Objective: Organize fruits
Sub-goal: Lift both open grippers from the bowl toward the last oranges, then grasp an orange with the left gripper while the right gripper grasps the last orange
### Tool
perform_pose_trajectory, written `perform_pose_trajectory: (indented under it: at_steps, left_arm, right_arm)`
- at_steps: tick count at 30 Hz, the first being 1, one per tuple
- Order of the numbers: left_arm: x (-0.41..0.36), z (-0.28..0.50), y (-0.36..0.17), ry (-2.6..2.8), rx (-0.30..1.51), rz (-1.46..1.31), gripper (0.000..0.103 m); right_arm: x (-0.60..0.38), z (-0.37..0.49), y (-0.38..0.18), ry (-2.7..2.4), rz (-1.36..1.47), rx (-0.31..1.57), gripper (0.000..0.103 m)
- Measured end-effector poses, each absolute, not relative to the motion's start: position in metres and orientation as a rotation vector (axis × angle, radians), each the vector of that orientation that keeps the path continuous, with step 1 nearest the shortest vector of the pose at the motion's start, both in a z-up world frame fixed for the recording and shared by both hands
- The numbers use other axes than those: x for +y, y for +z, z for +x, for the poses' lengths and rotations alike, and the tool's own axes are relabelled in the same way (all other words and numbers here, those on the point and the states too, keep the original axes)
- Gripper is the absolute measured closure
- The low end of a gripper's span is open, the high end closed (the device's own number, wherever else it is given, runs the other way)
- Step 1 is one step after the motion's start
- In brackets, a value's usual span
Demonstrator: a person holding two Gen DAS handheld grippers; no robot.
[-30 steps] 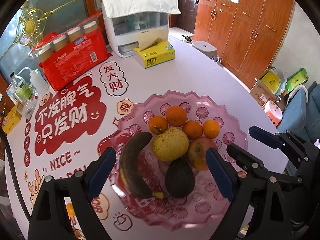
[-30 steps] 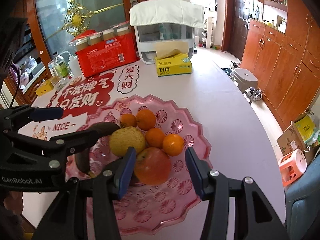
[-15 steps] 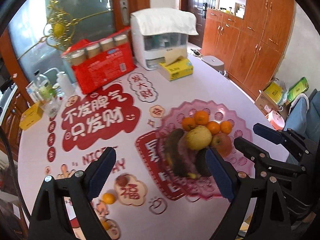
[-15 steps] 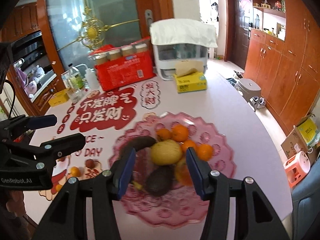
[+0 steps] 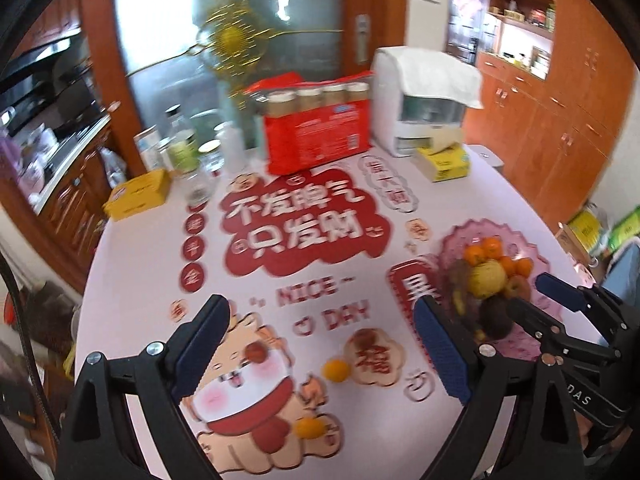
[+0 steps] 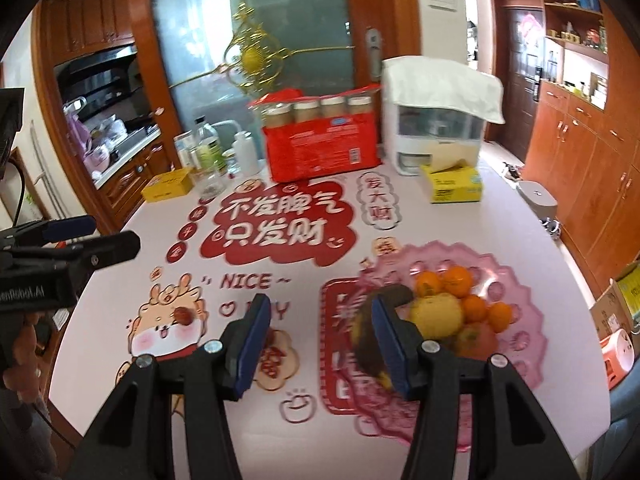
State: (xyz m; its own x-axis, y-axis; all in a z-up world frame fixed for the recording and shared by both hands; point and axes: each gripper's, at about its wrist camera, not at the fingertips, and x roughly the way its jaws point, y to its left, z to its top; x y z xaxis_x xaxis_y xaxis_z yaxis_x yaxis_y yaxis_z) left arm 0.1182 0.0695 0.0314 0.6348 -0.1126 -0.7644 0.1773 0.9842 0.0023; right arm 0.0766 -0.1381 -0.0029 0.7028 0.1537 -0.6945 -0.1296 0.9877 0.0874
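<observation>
**Both tools spread above the desk, fruits mostly in the plate**

The left tool (image 5: 320,344) was spread wide and held nothing; it hung above the desk (image 5: 132,264) over the cartoon sticker. Between its fingers, on the desk, lay a small red fruit (image 5: 256,353), an orange (image 5: 337,370) beside it, and a second orange (image 5: 309,427) closer to the camera. The right tool (image 6: 318,344) was also spread and empty, with its right finger in front of the plate (image 6: 520,340). In the left view the right tool appeared at the right edge, just beside the plate. The pink plate stood on the right part of the desk and carried a dark banana (image 6: 394,294), a yellow fruit (image 6: 438,314), an apple (image 6: 476,338) and four oranges in a group. Far behind stood a red pack (image 6: 322,152), a white box (image 6: 436,120) and a yellow tissue box (image 6: 454,186).
</observation>
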Motion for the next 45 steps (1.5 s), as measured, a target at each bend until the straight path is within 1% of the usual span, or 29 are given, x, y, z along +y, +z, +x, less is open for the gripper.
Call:
perform_pose_trajectory:
  at_steps: [6, 10, 16, 18, 20, 21, 23, 25, 26, 28, 32, 34, 37, 45]
  left_arm:
    - [0.112, 0.114, -0.003, -0.124, 0.942, 0.053, 0.011]
    - [0.127, 0.107, -0.044, -0.137, 1.025, 0.03, 0.01]
    - [0.129, 0.099, -0.114, -0.171, 1.154, 0.017, 0.011]
    - [0.13, 0.094, -0.131, -0.19, 1.183, 0.015, 0.011]
    - [0.127, 0.09, -0.15, -0.22, 1.207, 0.011, 0.015]
    - [0.126, 0.089, -0.156, -0.234, 1.216, 0.007, 0.02]
    - [0.123, 0.088, -0.169, -0.25, 1.235, -0.005, 0.024]
    - [0.12, 0.087, -0.177, -0.267, 1.248, -0.015, 0.031]
    - [0.119, 0.087, -0.179, -0.274, 1.251, -0.017, 0.033]
    - [0.114, 0.087, -0.184, -0.294, 1.25, -0.015, 0.041]
    - [0.105, 0.09, -0.189, -0.312, 1.249, 0.005, 0.053]
    - [0.103, 0.091, -0.192, -0.324, 1.253, 0.0, 0.062]
    - [0.102, 0.092, -0.191, -0.331, 1.244, 0.001, 0.067]
    - [0.113, 0.095, -0.192, -0.325, 1.234, -0.049, 0.067]
  right_arm:
    - [-0.097, 0.082, -0.022, 0.199, 0.007, 0.822, 0.05]
    - [-0.077, 0.088, -0.044, 0.223, 0.002, 0.876, 0.05]
    - [-0.056, 0.1, -0.088, 0.249, 0.022, 0.977, 0.05]
    - [-0.052, 0.103, -0.099, 0.255, 0.032, 1.007, 0.05]
    - [-0.047, 0.106, -0.111, 0.271, 0.036, 1.032, 0.05]
    - [-0.045, 0.107, -0.115, 0.277, 0.036, 1.042, 0.05]
    - [-0.039, 0.109, -0.125, 0.291, 0.03, 1.06, 0.05]
    - [-0.034, 0.112, -0.134, 0.304, 0.024, 1.076, 0.05]
    - [-0.032, 0.113, -0.137, 0.313, 0.024, 1.083, 0.05]
    - [-0.028, 0.116, -0.142, 0.33, 0.025, 1.094, 0.05]
    - [-0.021, 0.124, -0.154, 0.354, 0.022, 1.117, 0.05]
    - [-0.019, 0.128, -0.159, 0.36, 0.025, 1.128, 0.05]
    - [-0.015, 0.134, -0.166, 0.366, 0.028, 1.143, 0.05]
    - [-0.004, 0.147, -0.181, 0.363, -0.002, 1.174, 0.051]
